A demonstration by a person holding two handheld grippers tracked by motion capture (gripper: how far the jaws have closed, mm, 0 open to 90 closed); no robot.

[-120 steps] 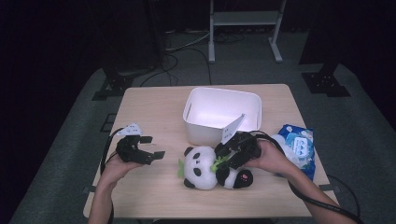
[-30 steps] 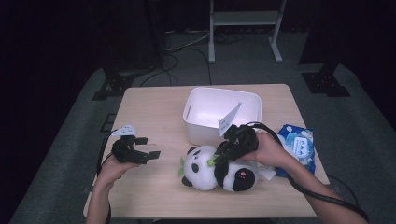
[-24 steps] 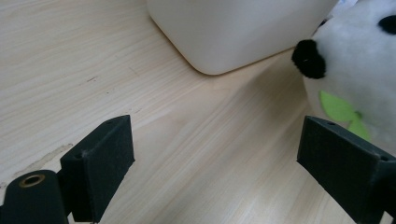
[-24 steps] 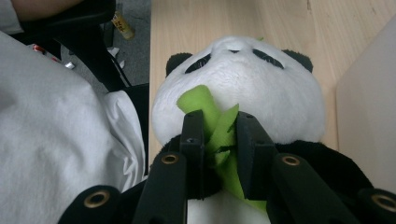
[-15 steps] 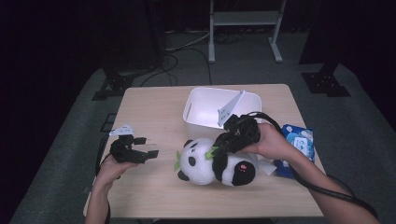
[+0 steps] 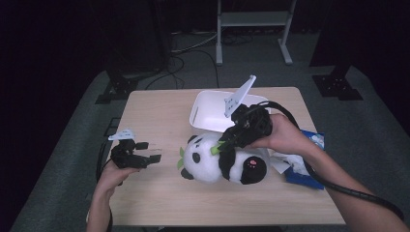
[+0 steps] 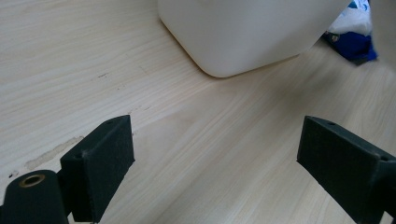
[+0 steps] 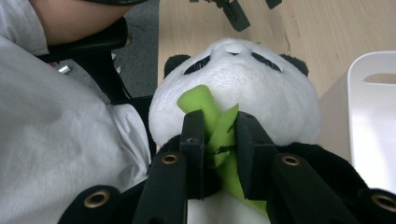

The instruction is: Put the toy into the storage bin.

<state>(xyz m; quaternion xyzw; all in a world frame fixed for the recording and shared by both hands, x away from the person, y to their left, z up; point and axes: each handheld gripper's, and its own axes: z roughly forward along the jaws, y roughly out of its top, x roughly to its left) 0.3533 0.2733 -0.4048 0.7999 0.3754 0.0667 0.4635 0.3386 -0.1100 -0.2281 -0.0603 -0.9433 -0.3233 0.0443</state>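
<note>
Item: plush panda [image 6: 217, 162], black and white, lying on its side on the bench [image 6: 159, 121] near the right-centre, head to the left, long axis running left to right. Green leaf trim [image 8: 215, 126] at its front is pinched between the jaws of the right claw [image 6: 223, 145], which is clenched on that trim from above; in the right gripper view the two black jaws close on the green fabric just below the panda's face. Item: white bin [image 6: 215, 113], open-topped, standing just beyond the panda on the far side, its near wall close to the toy's back. The move judged to come is a lift and carry away from the person, over that near rim; the bin lies far and slightly left of the gripped point. Item: left claw [image 6: 149, 157], released, jaws wide apart with bare wood between them, resting low at the near left, well apart from the panda and the farther of the two from it. Item: blue packet [image 6: 302, 169], right edge, beside the toy's rear.
</note>
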